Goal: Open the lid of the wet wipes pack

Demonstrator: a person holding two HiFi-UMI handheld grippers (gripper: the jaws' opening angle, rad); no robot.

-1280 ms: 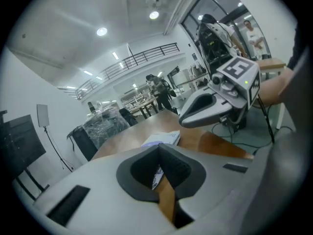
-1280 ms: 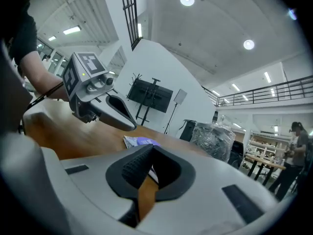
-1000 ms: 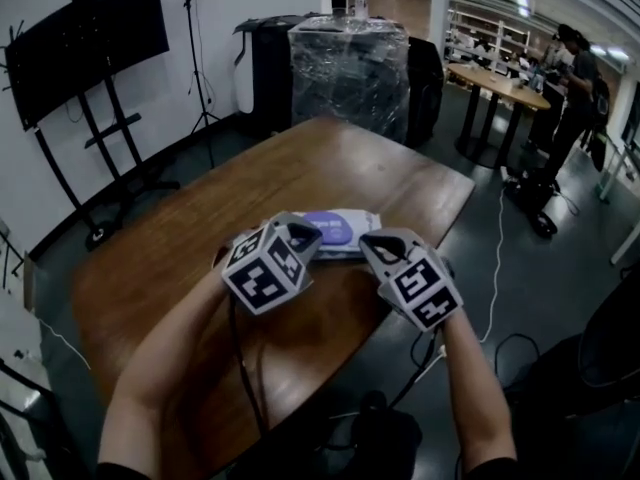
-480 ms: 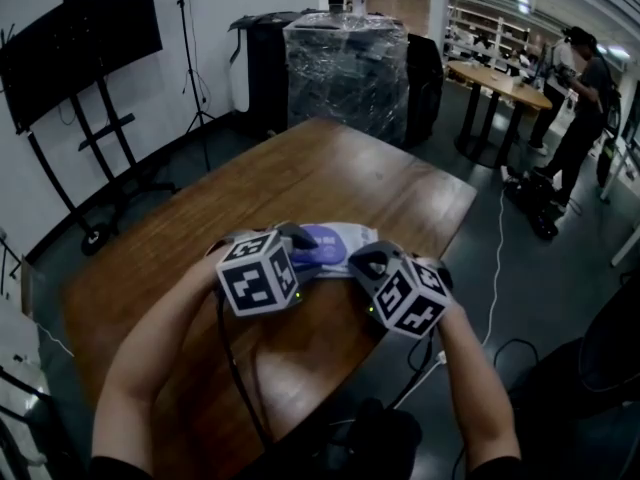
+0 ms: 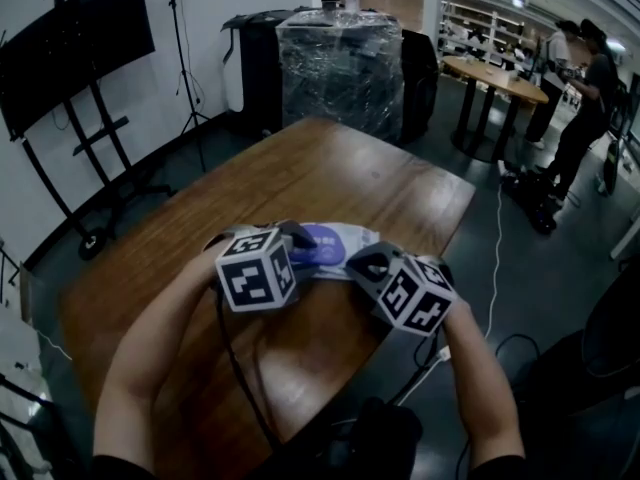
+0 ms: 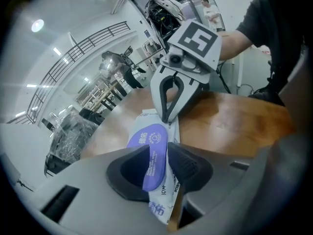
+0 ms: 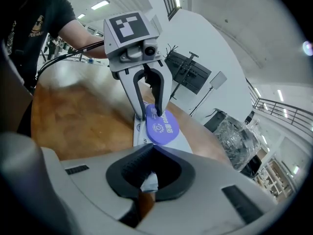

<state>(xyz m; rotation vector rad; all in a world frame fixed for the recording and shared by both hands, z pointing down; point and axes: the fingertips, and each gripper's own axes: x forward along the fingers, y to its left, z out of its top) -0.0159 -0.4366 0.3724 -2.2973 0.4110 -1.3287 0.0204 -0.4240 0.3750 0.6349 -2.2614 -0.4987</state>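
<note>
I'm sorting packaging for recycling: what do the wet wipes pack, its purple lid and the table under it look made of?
Wet wipes pack: soft white plastic film, slightly glossy; its edge looks thin and crinkled.
Purple lid: probably rigid plastic with a smooth satin finish, going by its clean oval outline.
Table: wood or wood veneer, going by the brown grain streaks, with a mild sheen.

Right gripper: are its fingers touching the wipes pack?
Touching. The left gripper view shows the right gripper with its fingers closed on the end edge of the wipes pack. Its own view shows that edge between them.
</note>
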